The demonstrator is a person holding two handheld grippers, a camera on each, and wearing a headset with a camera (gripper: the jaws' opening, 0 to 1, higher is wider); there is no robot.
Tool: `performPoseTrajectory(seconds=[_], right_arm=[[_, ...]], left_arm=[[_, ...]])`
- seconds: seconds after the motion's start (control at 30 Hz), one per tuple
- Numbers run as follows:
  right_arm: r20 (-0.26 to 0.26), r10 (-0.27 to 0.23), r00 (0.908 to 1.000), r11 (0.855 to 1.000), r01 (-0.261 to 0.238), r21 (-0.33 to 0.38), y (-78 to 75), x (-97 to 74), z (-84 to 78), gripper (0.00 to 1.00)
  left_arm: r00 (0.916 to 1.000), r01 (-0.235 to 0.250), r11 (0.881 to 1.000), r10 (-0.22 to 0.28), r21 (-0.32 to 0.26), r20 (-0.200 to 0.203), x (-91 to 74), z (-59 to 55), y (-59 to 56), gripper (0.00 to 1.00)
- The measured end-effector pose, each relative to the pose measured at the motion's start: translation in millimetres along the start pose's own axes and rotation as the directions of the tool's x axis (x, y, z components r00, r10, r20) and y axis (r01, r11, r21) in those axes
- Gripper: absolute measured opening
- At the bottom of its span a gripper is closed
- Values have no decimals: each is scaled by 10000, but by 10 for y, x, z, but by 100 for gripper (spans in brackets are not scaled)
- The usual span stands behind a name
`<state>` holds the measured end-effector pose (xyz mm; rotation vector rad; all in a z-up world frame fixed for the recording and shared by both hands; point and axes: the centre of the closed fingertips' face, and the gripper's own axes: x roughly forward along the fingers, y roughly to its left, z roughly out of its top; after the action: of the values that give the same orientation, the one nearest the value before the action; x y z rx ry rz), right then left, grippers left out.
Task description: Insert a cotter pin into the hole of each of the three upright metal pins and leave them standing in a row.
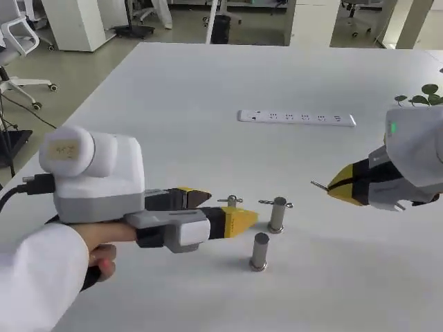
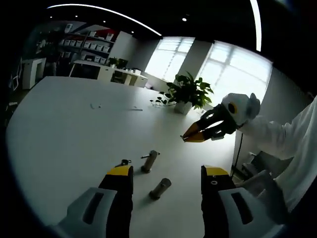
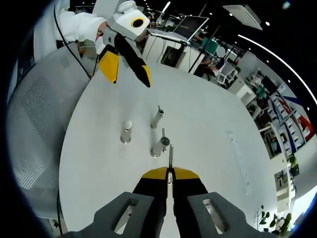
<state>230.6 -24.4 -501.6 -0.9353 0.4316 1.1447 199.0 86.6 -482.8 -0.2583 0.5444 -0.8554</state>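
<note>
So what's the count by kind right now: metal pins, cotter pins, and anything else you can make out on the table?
Metal pins: 3, all upright
Cotter pins: 3, two through metal pins, one held in the right gripper
Power strip: 1
Potted plant: 1
Total: 8
</note>
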Motion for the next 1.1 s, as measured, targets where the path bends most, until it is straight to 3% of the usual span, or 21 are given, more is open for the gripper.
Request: performPoseTrajectory(seconds=[0.07,0.27,0.43,0.67,0.93,1.1], right_arm=[[95,-251,9996,9996,252,-91,28,-33,26,0],[84,-686,9976,9972,688,-281,149,-93,42,0],[-26,-791,9969,9953,788,-570,263,-79,24,0],[131,-934,9955,9924,941,-788,373,-78,79,0],[238,-858,9960,9925,876,-854,424,-61,133,0],[342,-821,9960,9918,851,-954,461,-41,198,0]], left_arm=[[9988,248,9996,-252,-98,-430,80,-41,-58,52],[9949,764,9968,-779,-255,-635,297,-12,-183,44],[9871,1094,9938,-1109,-196,-1153,494,-117,-277,39],[9746,1536,9871,-1590,-462,-1575,654,-227,-404,30],[9654,2028,9730,-2176,-1106,-1438,697,-215,-518,16],[9656,2056,9718,-2206,-1155,-1373,701,-201,-514,9]])
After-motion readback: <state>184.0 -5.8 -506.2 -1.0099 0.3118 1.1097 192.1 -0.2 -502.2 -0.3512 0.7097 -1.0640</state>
